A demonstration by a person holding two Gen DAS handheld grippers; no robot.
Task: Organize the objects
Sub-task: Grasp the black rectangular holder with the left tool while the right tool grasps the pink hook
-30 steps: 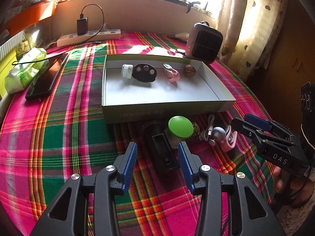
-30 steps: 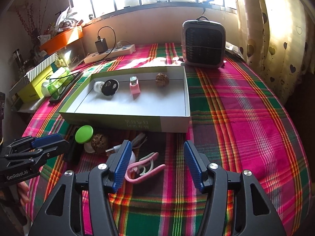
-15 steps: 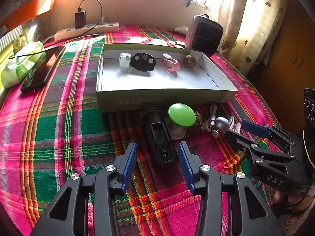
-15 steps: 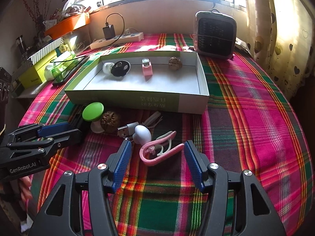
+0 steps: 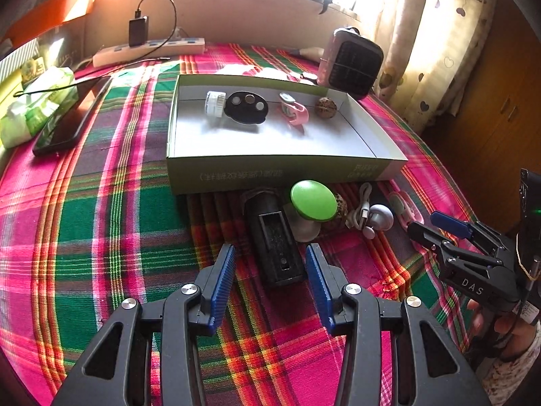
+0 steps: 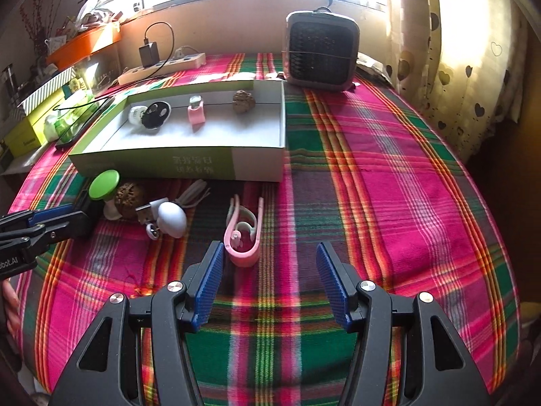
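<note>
Pink U-shaped clip [image 6: 242, 237], prongs apart

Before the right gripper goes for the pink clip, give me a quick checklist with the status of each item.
1. Right gripper jaws open, nothing between them: ok.
2. Pink clip lying clear of the white charger: ok.
3. Clip centred between the fingers: not ok, it sits toward the left finger.
4. Free floor space in the box: ok.
5. Left gripper out of the path: ok.
6. Clip free of the cable: cannot tell.
</note>
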